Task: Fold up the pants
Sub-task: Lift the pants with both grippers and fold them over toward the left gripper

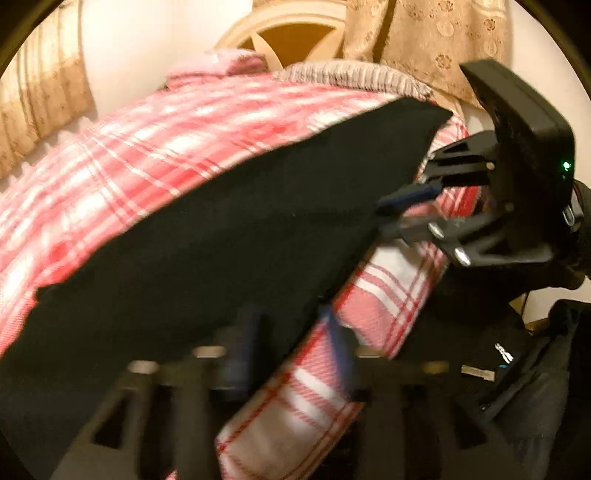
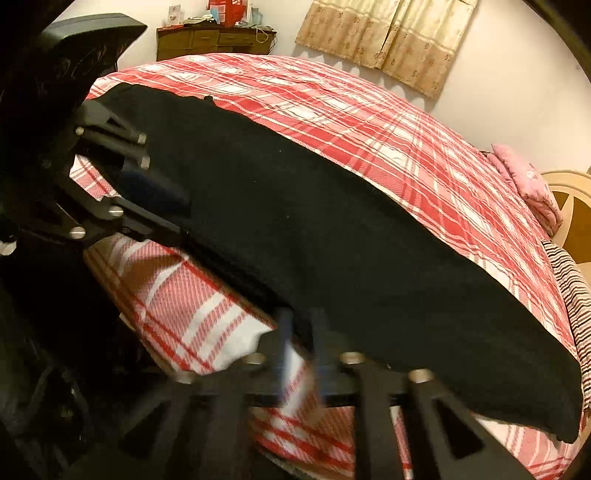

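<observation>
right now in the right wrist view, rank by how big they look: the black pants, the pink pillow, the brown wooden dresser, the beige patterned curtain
1. black pants, largest by far
2. beige patterned curtain
3. brown wooden dresser
4. pink pillow

The dresser and pillow look close in size, and both sit far from the camera, so their order is unsure.

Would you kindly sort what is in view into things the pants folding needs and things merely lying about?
Needed: black pants; left gripper; right gripper; plaid bedspread as the work surface.

Lying about: pink pillow; striped cloth; curtains; wooden dresser.
</observation>
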A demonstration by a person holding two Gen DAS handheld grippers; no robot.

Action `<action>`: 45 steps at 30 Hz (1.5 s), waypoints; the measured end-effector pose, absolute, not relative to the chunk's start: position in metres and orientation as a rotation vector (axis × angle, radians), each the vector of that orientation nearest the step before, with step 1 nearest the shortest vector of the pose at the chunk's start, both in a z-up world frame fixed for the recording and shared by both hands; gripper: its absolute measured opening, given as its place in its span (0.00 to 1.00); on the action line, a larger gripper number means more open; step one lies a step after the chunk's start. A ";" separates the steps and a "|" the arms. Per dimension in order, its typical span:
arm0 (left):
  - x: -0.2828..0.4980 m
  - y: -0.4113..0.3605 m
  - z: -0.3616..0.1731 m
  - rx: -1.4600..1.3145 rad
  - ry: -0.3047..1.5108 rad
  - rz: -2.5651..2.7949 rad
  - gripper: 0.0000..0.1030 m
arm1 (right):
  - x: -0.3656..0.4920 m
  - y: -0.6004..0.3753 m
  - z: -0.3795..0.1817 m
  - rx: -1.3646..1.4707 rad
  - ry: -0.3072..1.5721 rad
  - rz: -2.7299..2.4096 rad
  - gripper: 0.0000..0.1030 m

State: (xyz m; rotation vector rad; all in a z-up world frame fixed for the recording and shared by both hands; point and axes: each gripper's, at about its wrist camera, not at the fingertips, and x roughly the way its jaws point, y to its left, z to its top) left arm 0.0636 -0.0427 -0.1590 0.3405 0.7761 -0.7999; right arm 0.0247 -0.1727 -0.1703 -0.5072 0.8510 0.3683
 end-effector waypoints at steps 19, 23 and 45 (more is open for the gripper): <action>0.081 0.025 -0.169 0.234 0.806 -0.609 0.67 | 0.057 -0.310 -0.130 -0.236 0.923 -0.014 0.55; 0.085 0.036 -0.162 0.197 0.786 -0.576 0.67 | 0.053 -0.303 -0.108 -0.187 0.782 0.029 0.55; 0.098 0.189 -0.155 0.109 0.745 -0.111 0.69 | 0.178 -0.070 -0.117 -0.156 0.860 0.643 0.54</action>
